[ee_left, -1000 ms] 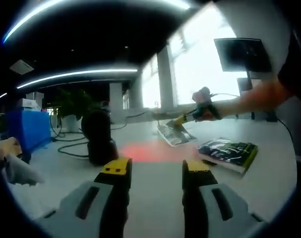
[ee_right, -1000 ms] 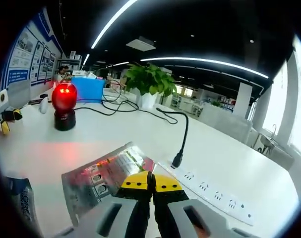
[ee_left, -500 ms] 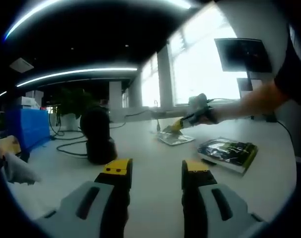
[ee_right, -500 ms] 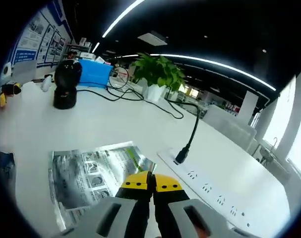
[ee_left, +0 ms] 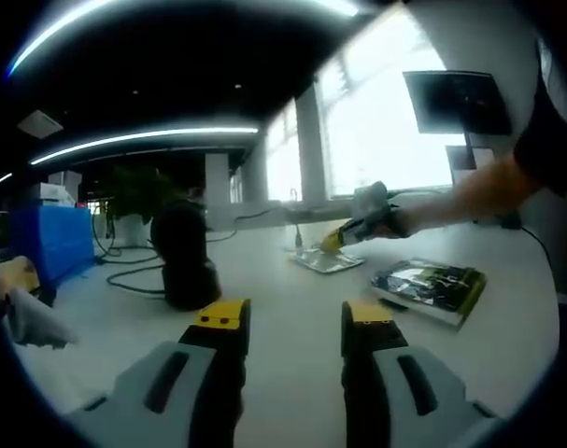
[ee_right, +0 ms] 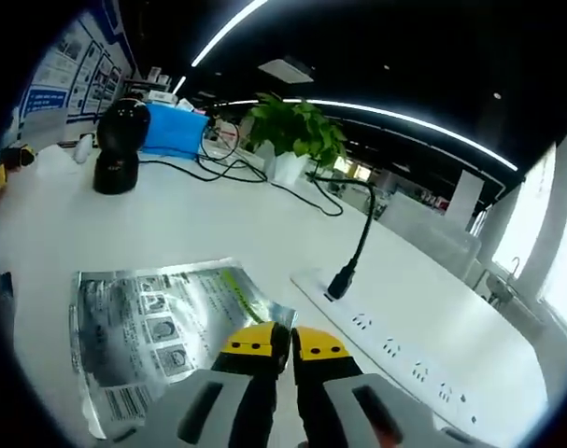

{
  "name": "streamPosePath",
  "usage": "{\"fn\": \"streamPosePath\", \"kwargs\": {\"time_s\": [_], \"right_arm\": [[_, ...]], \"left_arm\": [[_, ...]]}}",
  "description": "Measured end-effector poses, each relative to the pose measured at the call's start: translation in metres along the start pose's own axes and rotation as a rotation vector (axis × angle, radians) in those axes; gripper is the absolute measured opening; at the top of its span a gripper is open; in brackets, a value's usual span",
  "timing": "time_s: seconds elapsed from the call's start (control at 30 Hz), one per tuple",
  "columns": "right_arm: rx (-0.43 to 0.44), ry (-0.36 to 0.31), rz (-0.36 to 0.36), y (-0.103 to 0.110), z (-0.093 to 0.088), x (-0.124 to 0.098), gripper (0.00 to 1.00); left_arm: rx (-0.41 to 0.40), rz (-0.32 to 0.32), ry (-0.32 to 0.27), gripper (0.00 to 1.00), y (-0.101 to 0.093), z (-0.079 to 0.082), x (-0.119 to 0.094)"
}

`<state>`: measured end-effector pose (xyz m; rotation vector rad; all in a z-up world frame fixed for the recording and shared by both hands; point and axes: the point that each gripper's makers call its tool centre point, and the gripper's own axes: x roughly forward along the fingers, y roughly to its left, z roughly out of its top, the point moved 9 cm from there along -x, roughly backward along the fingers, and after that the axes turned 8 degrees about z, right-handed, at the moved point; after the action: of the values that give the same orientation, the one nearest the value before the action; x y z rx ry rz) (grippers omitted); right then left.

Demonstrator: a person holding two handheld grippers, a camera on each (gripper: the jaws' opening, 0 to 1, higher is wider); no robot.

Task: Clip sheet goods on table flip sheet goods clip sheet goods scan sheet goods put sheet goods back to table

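Your white surface [ee_right: 171,233] runs toward a potted plant [ee_right: 292,140]; the silver sheet goods [ee_right: 152,313] lie flat on it beside the power strip [ee_right: 395,341]; your right gripper [ee_right: 281,341] pinches their corner, fingers closed; your left gripper [ee_left: 292,322] holds nothing, fingers apart.
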<state>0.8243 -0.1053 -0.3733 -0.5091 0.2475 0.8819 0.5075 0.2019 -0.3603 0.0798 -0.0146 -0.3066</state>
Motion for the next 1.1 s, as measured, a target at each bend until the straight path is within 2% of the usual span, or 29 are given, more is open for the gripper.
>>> {"fn": "streamPosePath", "kwargs": {"time_s": [0.1,0.2,0.3,0.33,0.4,0.5,0.63,0.73,0.87,0.97,1.1], "right_arm": [[0.033,-0.006,-0.023,-0.006,-0.001,-0.002,0.04],[0.132,-0.072,-0.09,-0.018,0.002,-0.009,0.04],[0.184,-0.107,-0.138,-0.027,0.006,-0.017,0.05],[0.173,-0.103,-0.14,-0.028,0.006,-0.02,0.05],[0.093,-0.061,-0.155,-0.026,0.007,-0.023,0.06],[0.103,-0.085,-0.143,-0.016,0.011,-0.025,0.1],[0.122,-0.116,-0.094,-0.004,0.017,-0.02,0.28],[0.145,-0.121,-0.047,0.008,0.021,-0.016,0.37],[0.219,-0.116,0.012,0.021,0.022,-0.009,0.43],[0.18,-0.074,0.029,0.025,0.018,-0.007,0.45],[0.197,-0.073,0.046,0.025,0.015,-0.007,0.5]], "left_arm": [[0.002,0.001,-0.002,0.31,0.0,0.0,0.0],[-0.001,0.001,-0.004,0.31,0.001,0.0,0.0],[-0.002,-0.001,-0.005,0.31,0.001,0.0,0.001],[-0.002,-0.002,-0.006,0.31,0.001,0.0,0.001],[-0.001,-0.003,-0.007,0.31,0.0,0.001,0.001],[-0.002,-0.005,-0.012,0.31,0.001,0.001,0.001],[-0.003,-0.006,-0.013,0.31,0.001,0.001,0.001],[-0.009,-0.006,-0.016,0.31,0.002,0.001,0.001],[-0.013,-0.013,-0.025,0.31,0.001,0.002,0.0],[-0.015,-0.014,-0.027,0.31,0.002,0.003,0.0],[-0.02,-0.013,-0.03,0.31,0.002,0.003,-0.001]]}}
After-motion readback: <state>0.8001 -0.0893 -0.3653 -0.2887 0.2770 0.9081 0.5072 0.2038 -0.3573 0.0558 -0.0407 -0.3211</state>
